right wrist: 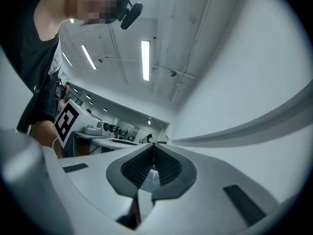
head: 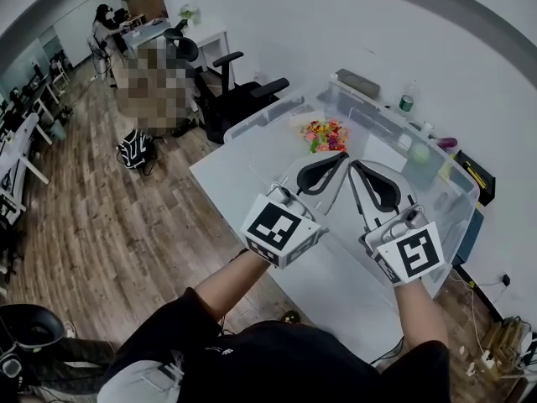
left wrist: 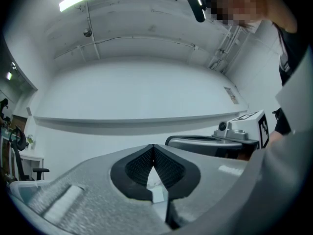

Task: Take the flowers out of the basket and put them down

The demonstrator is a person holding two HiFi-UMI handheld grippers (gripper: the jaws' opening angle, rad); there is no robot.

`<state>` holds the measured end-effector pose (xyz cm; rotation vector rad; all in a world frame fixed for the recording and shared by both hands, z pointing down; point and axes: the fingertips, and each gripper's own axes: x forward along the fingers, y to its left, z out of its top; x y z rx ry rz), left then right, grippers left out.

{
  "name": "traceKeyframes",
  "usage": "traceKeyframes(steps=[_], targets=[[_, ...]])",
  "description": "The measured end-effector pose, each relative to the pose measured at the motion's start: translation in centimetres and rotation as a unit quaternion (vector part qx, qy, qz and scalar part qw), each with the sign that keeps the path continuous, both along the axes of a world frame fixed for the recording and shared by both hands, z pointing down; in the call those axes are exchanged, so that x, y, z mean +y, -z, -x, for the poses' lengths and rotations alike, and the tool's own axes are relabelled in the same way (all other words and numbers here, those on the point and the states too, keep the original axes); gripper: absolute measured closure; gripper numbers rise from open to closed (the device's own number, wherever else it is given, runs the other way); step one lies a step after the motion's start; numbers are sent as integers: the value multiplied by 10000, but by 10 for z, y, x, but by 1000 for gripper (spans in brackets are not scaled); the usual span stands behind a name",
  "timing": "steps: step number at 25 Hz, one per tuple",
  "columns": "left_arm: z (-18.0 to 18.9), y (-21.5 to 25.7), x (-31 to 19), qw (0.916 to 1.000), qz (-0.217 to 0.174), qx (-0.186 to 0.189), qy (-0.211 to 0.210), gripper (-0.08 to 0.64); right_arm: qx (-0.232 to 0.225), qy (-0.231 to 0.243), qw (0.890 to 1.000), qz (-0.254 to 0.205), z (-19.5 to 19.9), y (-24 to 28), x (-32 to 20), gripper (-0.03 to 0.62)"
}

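Observation:
A bunch of colourful flowers (head: pixel 325 134) lies at the far side of the white table (head: pixel 243 170); I cannot tell whether it sits in a basket. A large clear plastic bin (head: pixel 436 183) stands to its right. My left gripper (head: pixel 342 158) and right gripper (head: pixel 354 166) hover side by side over the table, a little short of the flowers, both shut with nothing between the pads. In the left gripper view the left gripper (left wrist: pixel 153 148) points up at a white wall. The right gripper (right wrist: pixel 153 146) faces wall and ceiling in its own view. Neither gripper view shows the flowers.
Black office chairs (head: pixel 243 99) stand beyond the table's left end, and a backpack (head: pixel 134 149) lies on the wood floor. A grey box (head: pixel 358 82) and a green-capped bottle (head: pixel 406 103) sit by the back wall. The table's near edge runs below my hands.

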<state>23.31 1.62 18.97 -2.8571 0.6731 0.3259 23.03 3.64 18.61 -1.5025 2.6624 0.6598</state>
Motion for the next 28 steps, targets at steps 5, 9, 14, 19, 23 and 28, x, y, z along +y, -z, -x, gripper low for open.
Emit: traceKeyframes(steps=[5,9,14,19,23,28], targets=[[-6,-4,-3,9999,10,-59,-117,568,-83,-40,9999,-85,-6,-4,-2,581],[-13,-2,-3,9997,8,-77,-239,568,-184,-98,9997,-137,-13,-2,-2,581],[-25,2,-3,9993,3,-52,-371,568,-315,-251,9990,-216,-24,1,-2,581],[-37,6,-5,9981,169,70,-582,568,-462,-492,9976,-147,-37,1,-5,581],[-43,11,-10,9981,142,126,-581,568,-557,-579,9967,-75,-43,0,-9,581],[-57,5,-13,9983,111,12,-573,568,-649,-836,9944,-29,-57,-2,-11,580]])
